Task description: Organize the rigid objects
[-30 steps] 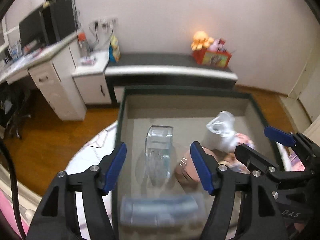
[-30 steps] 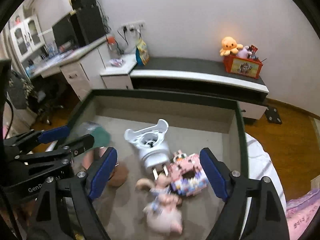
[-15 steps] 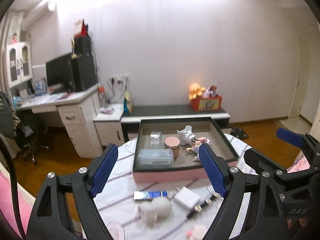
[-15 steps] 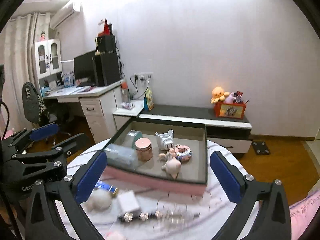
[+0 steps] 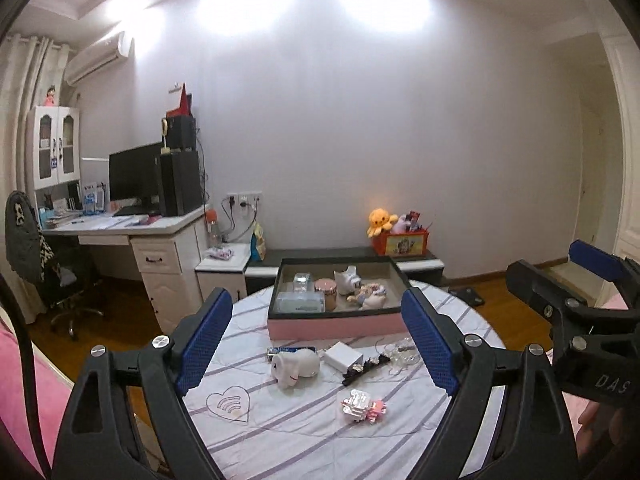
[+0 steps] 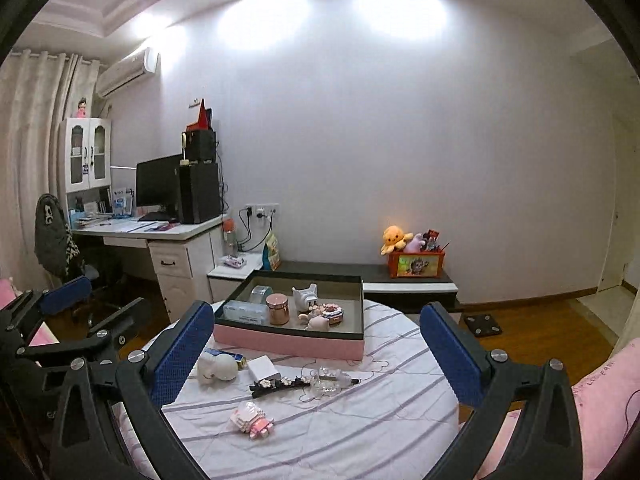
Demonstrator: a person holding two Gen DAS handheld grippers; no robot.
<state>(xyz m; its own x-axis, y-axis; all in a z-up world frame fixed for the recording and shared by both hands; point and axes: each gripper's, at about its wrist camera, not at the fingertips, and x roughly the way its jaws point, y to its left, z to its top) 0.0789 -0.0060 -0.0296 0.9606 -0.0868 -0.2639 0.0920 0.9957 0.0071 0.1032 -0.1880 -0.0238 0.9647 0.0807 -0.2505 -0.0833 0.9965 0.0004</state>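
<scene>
A pink tray (image 5: 334, 326) with a dark rim stands at the far side of the round striped table (image 5: 280, 432). In it are a clear box, a rose-gold jar (image 6: 277, 309), a white pig-shaped piece (image 6: 305, 297) and small toys. Nearer on the cloth lie a white plush toy (image 5: 296, 366), a white charger block (image 5: 343, 357), a black flowered hair clip (image 5: 362, 368) and a pink block figure (image 5: 362, 404). My left gripper (image 5: 316, 296) hangs back from the table, its jaws opening with nothing between them. My right gripper (image 6: 317, 309) stands wide open and empty beside it.
A desk (image 5: 120, 226) with a monitor and an office chair (image 5: 28, 248) fill the left of the room. Behind the table runs a low cabinet (image 6: 400, 280) with an orange toy box (image 6: 416, 264). Pink bedding (image 6: 600, 400) lies at the right edge.
Both grippers have drawn back and up from inside the tray, which now looks small and far. Both pairs of jaws have widened. The loose things on the cloth have come into view.
</scene>
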